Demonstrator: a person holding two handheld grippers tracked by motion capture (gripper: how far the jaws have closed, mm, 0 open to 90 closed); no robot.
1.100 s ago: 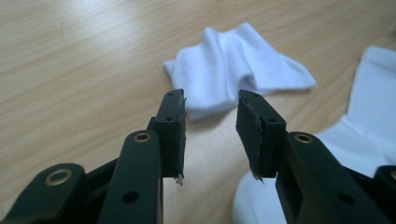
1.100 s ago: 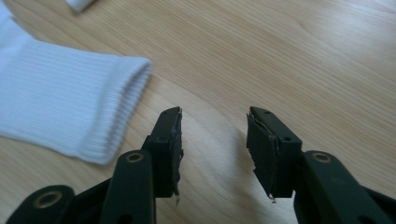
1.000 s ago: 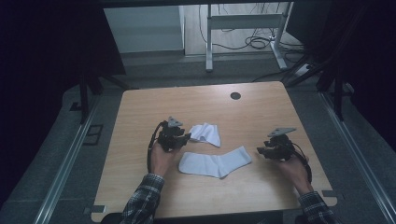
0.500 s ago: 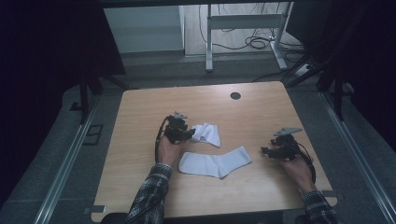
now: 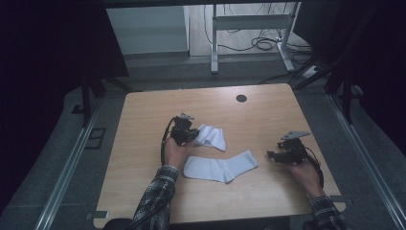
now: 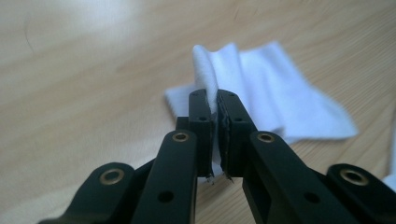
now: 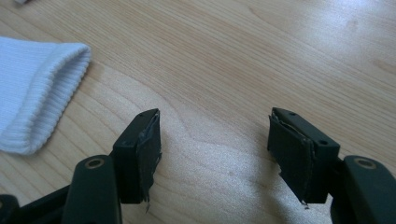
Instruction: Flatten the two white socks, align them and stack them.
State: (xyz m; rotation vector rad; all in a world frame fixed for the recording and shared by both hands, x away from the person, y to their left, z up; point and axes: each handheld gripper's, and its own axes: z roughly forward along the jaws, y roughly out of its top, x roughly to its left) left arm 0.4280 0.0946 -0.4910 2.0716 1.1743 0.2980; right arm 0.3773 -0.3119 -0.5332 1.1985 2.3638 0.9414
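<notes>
Two white socks lie on the wooden table [image 5: 143, 120]. The farther sock [image 5: 213, 138] is folded and bunched; my left gripper [image 5: 190, 136] is at its left end. In the left gripper view my left gripper [image 6: 215, 100] has just closed and pinches a raised fold of that sock [image 6: 261, 88]. The nearer sock [image 5: 220, 166] lies flat, its cuff end pointing right. My right gripper [image 5: 275, 155] rests just right of that cuff. In the right gripper view my right gripper [image 7: 215, 135] has just been opening; bare wood lies between its jaws, and the ribbed cuff [image 7: 32, 102] is off to the left.
A round black hole [image 5: 241, 98] sits near the table's far edge. Beyond the table stand metal frame legs [image 5: 214, 43] and loose cables [image 5: 261, 43] on the floor. Dark rails run along both sides of the table.
The left gripper has moved a little away from the person, onto the farther sock's end, and closed on it. The right hand has barely shifted.
</notes>
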